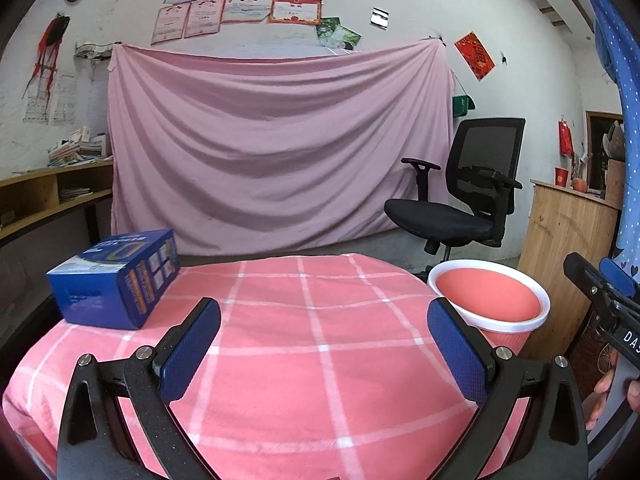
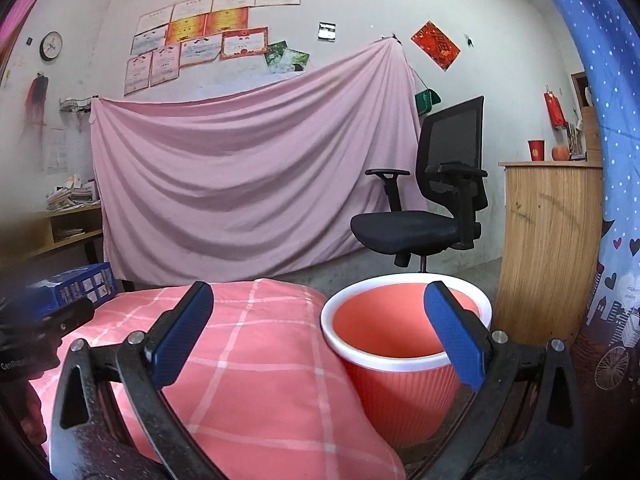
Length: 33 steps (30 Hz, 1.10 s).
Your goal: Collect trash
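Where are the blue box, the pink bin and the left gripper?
blue box [image 1: 116, 280]: left wrist view, its front face.
pink bin [image 2: 400, 384]: right wrist view, ribbed outer wall.
left gripper [image 1: 324, 348]: left wrist view, midway between its fingertips.

The box [image 1: 114, 280] is set at the left of the frame on the bench [image 1: 312, 344]; the bin [image 1: 490, 306] is placed beside the bench's right edge, the chair [image 1: 460, 196] behind it.

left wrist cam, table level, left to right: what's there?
blue box → checked cloth → pink bin → right gripper at the frame edge. Left gripper hangs over the cloth, fingers apart, holding nothing.
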Tool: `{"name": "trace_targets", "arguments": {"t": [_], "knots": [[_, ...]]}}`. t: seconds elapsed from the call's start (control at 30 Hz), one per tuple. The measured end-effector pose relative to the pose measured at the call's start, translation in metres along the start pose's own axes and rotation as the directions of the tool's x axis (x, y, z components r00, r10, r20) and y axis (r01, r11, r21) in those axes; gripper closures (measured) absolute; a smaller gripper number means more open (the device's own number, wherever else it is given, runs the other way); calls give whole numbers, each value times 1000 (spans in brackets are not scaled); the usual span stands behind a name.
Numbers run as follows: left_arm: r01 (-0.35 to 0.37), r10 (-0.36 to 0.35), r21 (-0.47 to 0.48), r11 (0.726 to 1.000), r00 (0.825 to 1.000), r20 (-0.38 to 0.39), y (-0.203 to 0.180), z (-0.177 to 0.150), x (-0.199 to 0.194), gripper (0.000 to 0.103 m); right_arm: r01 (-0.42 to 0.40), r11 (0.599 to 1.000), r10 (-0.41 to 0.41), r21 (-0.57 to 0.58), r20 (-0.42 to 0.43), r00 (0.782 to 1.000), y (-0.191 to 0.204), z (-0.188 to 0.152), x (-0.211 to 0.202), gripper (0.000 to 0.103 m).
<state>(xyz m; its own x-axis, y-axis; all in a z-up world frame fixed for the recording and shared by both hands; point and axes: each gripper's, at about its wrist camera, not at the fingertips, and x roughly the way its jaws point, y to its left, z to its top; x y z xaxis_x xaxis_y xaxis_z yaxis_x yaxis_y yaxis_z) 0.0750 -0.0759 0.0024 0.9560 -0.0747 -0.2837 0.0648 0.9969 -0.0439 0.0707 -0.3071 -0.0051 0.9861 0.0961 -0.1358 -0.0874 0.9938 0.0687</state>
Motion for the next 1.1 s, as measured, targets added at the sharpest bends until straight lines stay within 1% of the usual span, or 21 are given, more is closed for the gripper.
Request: {"name": "trace_targets", "arguments": {"t": [0.23, 0.47, 0.67, 0.8, 0.9, 0.97, 1.03, 1.1], "knots": [[-14, 14, -3, 1000, 1000, 10, 13, -8, -19, 2, 10, 1000, -10, 15, 2, 1000, 9, -1, -12, 0], [-27, 27, 2, 1000, 1000, -14, 26, -21, -30, 2, 11, 1000, -10, 25, -26, 1000, 22, -6, -23, 0], [-38, 37, -20, 999, 999, -33, 40, -31, -39, 2, 18, 999, -17, 49, -30, 999, 35, -11, -37, 0], [-33, 31, -44, 998, 999, -25, 49, -32, -45, 2, 58, 997, -56, 45, -33, 998, 50, -14, -43, 0], [-32, 32, -50, 998, 999, 2, 53, -34, -49, 2, 100, 995, -99, 22, -45, 994, 64, -16, -44, 0], [-35, 35, -49, 998, 999, -7, 54, -36, -48, 2, 123, 992, -122, 7, -46, 991, 71, -20, -46, 0], [-46, 45, -51, 998, 999, -9, 56, -38, -46, 2, 110, 994, -111, -7, -44, 993, 76, -23, -46, 0], [-56, 56, -42, 998, 998, -10, 55, -39, -43, 2, 81, 996, -82, -25, -47, 995, 82, -25, -44, 0]]}}
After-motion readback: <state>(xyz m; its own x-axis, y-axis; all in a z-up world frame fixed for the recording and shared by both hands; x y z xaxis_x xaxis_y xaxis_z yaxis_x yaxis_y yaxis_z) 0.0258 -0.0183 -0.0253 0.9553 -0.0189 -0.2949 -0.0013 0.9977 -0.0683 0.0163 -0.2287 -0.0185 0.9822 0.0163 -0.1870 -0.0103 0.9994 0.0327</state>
